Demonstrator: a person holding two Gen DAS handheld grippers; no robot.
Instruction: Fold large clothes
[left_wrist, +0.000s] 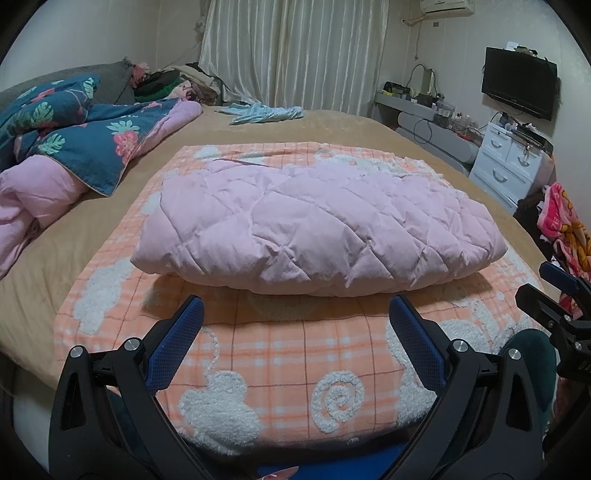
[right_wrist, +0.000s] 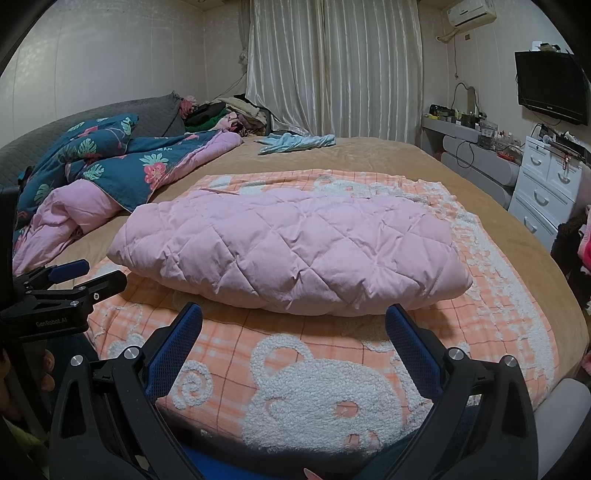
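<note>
Claws first: the left gripper (left_wrist: 295, 325) and the right gripper (right_wrist: 293, 328) both gape wide with nothing between the blue pads, each hanging back over the near edge of the orange plaid blanket (left_wrist: 280, 354). Beyond them the pink quilted garment (left_wrist: 317, 225) lies as a thick folded bundle in the middle of that blanket, on the tan bed (left_wrist: 332, 125). It looks folded at least once already; any further fold would need the 2 claws to close on its near edge together.
</note>
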